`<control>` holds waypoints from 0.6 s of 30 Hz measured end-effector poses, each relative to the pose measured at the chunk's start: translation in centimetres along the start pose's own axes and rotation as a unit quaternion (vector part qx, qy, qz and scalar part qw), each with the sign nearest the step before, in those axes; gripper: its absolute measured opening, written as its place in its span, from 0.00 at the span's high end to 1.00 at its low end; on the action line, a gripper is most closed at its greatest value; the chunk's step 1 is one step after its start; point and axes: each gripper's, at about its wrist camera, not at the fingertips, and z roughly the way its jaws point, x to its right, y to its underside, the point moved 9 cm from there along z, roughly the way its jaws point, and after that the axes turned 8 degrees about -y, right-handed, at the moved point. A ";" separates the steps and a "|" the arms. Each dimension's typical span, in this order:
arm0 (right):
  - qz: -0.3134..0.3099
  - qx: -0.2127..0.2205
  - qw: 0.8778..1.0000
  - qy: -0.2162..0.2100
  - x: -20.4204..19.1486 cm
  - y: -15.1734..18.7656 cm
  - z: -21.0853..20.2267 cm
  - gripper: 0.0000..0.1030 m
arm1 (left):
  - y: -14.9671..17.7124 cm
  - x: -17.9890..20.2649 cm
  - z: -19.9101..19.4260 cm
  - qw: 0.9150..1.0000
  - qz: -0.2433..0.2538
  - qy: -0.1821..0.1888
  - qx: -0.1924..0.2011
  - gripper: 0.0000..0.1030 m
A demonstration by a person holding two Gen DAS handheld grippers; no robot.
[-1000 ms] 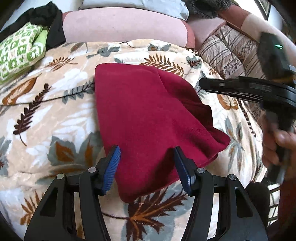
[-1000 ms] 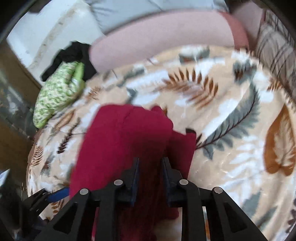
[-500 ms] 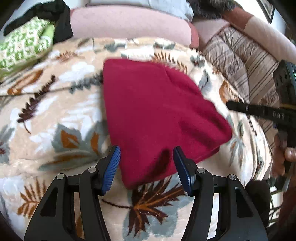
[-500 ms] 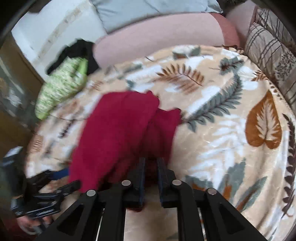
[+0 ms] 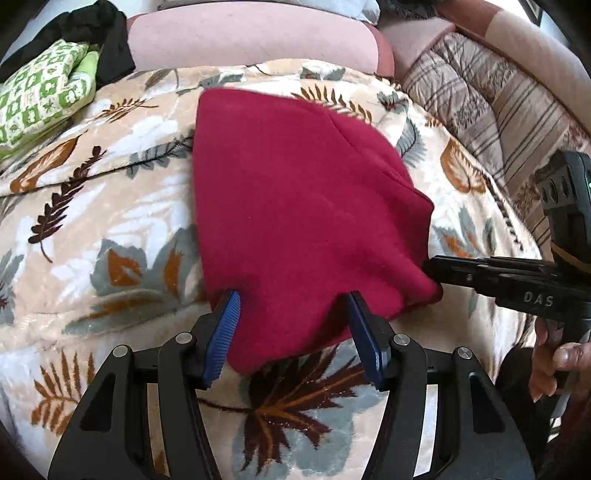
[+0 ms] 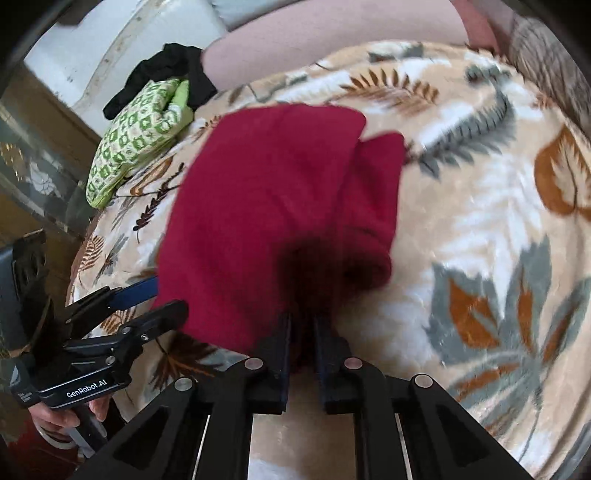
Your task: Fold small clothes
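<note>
One dark red garment lies on the bed, folded so that two layers show at its far right edge. One leaf-print blanket covers the bed. Two claws are in view: the left claw, with two blue-padded fingers set wide apart on either side of the garment's near end, and the right claw, its two fingers close together with red cloth between them. At the far left sits one green-and-white patterned bundle, with one black garment beside it. One pink cushion runs along the far side. One striped quilt lies at the far right.
</note>
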 end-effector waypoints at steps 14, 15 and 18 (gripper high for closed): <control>-0.060 0.083 0.994 0.024 -4.8 -7.0 -2.9 0.62 | -4.4 -2.3 -0.6 0.998 -0.039 -0.036 0.026 0.43; -0.061 0.081 0.994 0.032 -4.6 -7.3 -2.3 0.62 | -4.4 -2.3 -0.3 0.998 -0.038 -0.038 0.024 0.44; -0.057 0.077 0.994 0.060 -3.5 -7.9 -0.8 0.63 | -4.6 -2.4 0.5 0.998 -0.039 -0.041 0.021 0.43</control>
